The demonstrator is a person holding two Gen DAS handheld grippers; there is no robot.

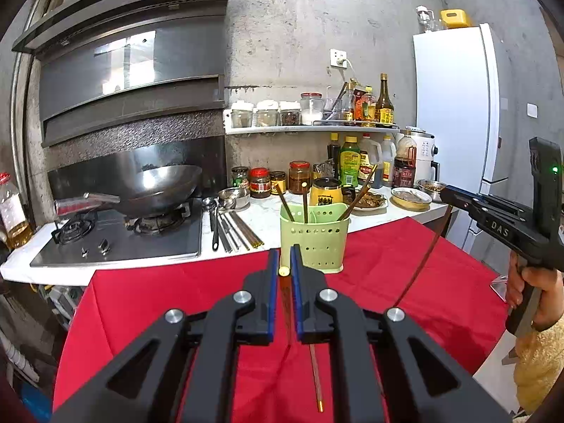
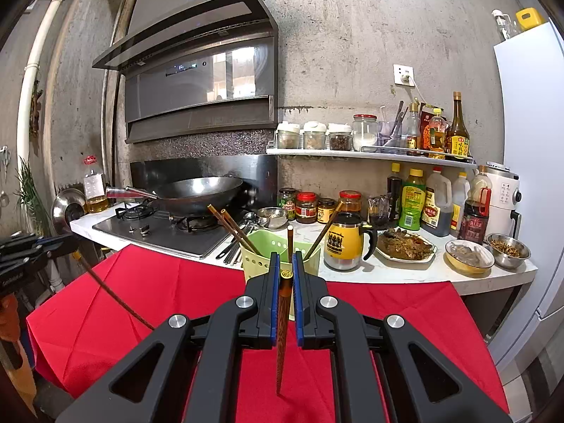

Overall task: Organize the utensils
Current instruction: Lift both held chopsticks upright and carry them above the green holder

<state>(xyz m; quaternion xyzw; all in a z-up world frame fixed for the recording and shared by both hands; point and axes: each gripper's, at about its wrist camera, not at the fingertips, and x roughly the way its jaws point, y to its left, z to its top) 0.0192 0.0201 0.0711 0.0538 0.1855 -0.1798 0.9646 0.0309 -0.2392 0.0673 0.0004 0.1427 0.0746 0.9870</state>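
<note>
Chopsticks in both my grippers right now. My left gripper (image 1: 284, 262) has its jaws clamped narrow on a dark brown chopstick (image 1: 286, 303), the gold-capped end poking out just past my fingertips and the shaft running back and down between the blue pads (image 1: 270, 296). My right gripper (image 2: 286, 264) is pinched the same way on a second chopstick (image 2: 283, 331), patterned brown wood, capped end up at the fingertips, pointed tip hanging below the jaws over the red cloth (image 2: 141, 292).

Straight ahead of both sets of jaws stands the green utensil holder (image 1: 317, 236), perforated, sitting at the far edge of the cloth where it meets the white counter (image 1: 268, 218). Several chopsticks already stand in it, leaning left and right. One more chopstick (image 1: 316, 377) lies flat on the cloth below my left jaws, gold tip nearest me.

Off to the left beyond the holder, spoons and metal chopsticks (image 1: 229, 225) lie beside the stove (image 1: 141, 239), with the wok (image 1: 158, 187) on its burner. A yellow mug (image 2: 343, 243) stands just right of the holder.
</note>
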